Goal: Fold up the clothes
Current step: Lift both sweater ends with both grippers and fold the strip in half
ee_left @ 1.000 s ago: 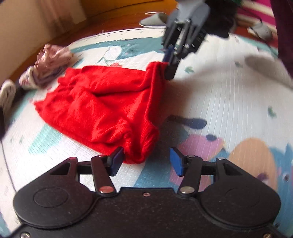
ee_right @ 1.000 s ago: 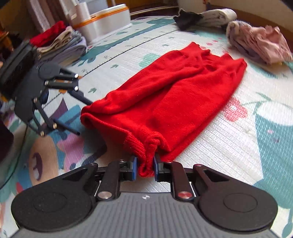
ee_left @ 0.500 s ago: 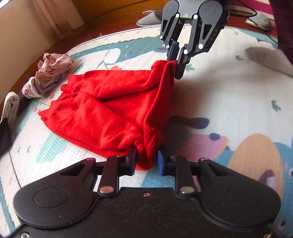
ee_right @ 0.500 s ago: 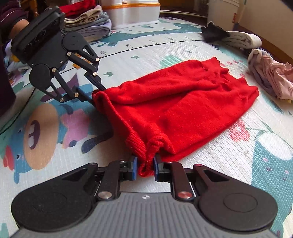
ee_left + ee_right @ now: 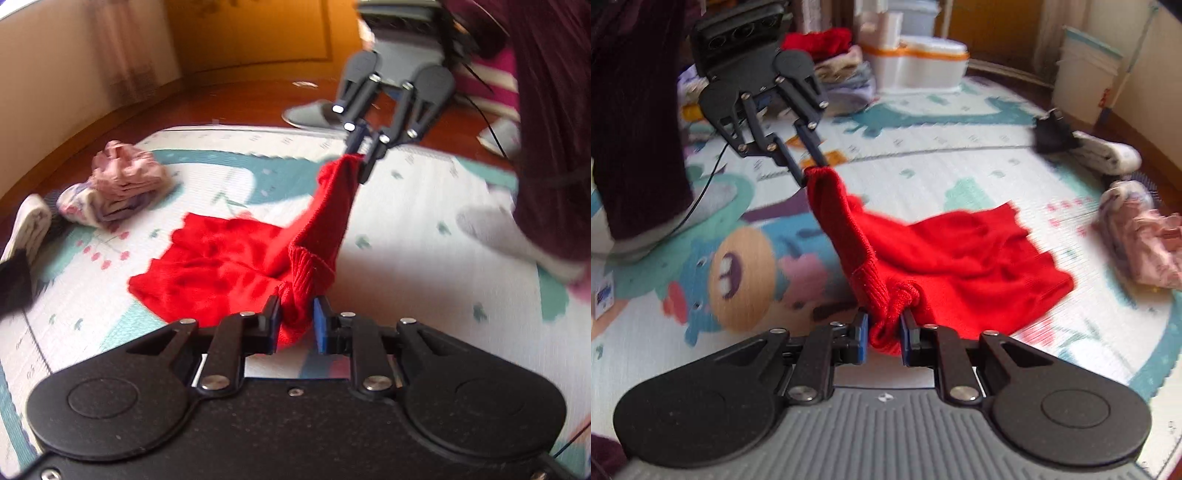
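A red knit garment [image 5: 229,266] lies partly on the patterned play mat [image 5: 406,229]. My left gripper [image 5: 295,325] is shut on one corner of its ribbed hem. My right gripper [image 5: 882,334] is shut on the other hem corner. Each gripper shows in the other's view, the right one [image 5: 364,155] and the left one [image 5: 809,171], with the hem edge stretched between them and raised off the mat. The rest of the garment [image 5: 967,254] trails down onto the mat.
A crumpled pink garment [image 5: 125,177] [image 5: 1141,243] lies on the mat beyond the red one. Rolled light cloth and a dark item [image 5: 1082,147] lie at the mat's edge. A stack of folded clothes [image 5: 842,74] and a white container [image 5: 919,62] stand behind. The person's socked foot [image 5: 509,236] stands to the right.
My left gripper closed on the hem corner. Both grippers have lifted, raising the hem edge off the mat and pulling the garment toward the person.
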`<state>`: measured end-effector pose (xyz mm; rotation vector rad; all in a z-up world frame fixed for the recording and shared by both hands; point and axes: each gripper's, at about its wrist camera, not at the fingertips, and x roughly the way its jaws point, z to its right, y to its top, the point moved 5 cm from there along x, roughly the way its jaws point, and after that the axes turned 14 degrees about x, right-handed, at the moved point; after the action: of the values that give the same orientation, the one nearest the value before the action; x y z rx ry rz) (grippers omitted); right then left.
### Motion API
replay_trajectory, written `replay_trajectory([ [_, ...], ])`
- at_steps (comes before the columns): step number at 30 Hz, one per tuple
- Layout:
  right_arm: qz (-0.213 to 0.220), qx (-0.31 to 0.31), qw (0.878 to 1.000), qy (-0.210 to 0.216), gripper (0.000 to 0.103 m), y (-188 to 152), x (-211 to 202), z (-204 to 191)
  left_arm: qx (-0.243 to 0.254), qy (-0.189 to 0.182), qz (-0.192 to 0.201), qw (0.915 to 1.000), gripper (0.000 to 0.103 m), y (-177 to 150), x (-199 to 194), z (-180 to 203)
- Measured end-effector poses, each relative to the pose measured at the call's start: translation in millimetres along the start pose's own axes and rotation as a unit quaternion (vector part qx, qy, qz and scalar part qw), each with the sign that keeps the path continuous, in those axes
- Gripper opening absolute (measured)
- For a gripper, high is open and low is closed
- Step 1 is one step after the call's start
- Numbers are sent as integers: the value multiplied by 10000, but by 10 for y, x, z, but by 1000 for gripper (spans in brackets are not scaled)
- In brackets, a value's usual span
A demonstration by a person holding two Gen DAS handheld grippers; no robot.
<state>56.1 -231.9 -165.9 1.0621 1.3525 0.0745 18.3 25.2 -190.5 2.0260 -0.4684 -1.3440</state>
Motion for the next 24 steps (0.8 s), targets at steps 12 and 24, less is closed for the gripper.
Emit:
replay_trajectory([
  [12,544,1158,9906,-480,19,524,284,1190,-1571,130,153,9874,5,67,472,-1226],
  [24,530,1876,9804,-296,16,485,642,1588,-3165,-1275,-239,9397,45,-259,931,-1947],
])
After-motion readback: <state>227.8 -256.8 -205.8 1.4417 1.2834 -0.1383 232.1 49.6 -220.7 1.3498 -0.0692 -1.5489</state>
